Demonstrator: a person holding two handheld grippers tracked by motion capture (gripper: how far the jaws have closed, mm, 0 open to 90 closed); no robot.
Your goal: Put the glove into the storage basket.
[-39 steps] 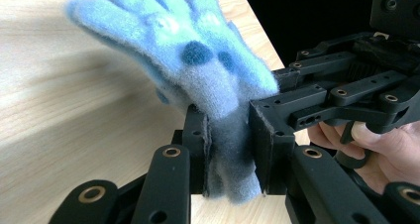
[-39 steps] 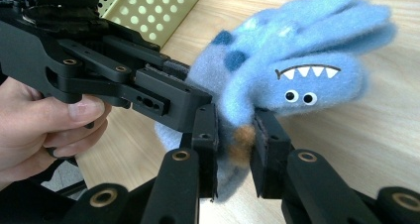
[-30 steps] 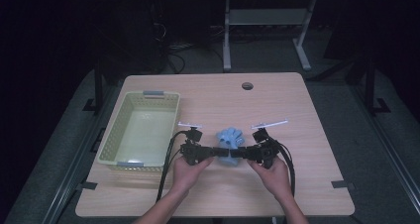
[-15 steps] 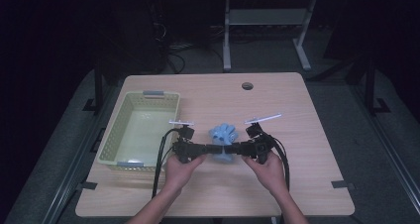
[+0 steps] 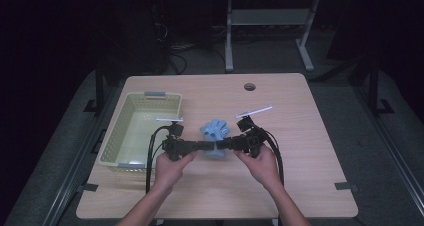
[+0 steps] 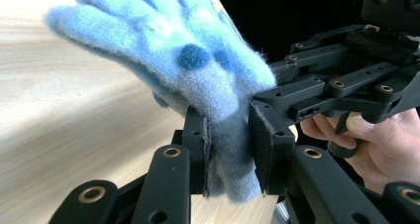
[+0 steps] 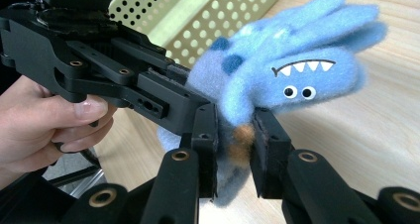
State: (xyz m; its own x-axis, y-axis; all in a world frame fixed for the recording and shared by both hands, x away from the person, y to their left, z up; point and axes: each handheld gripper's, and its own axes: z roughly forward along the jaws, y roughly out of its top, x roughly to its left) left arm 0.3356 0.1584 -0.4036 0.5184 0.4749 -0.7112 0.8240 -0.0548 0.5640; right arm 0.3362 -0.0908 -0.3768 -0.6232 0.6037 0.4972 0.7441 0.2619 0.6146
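A fuzzy blue glove [image 5: 215, 131] with a monster face of white teeth and googly eyes [image 7: 297, 70] is held above the table between both grippers. My left gripper [image 6: 230, 149] is shut on the glove's cuff, with the glove [image 6: 173, 45] fanning up and left beyond the jaws. My right gripper [image 7: 233, 144] is shut on the same cuff from the opposite side. In the high view the left gripper [image 5: 202, 147] and right gripper [image 5: 220, 145] meet tip to tip under the glove.
A pale yellow perforated basket [image 5: 120, 141] stands on the left of the wooden table [image 5: 300, 136], close behind the left hand; its wall [image 7: 198, 16] appears in the right gripper view. A round cable hole [image 5: 249, 86] sits near the far edge.
Both hands have carried the glove a little to the left and slightly away from the person. Both grippers stay shut on it.
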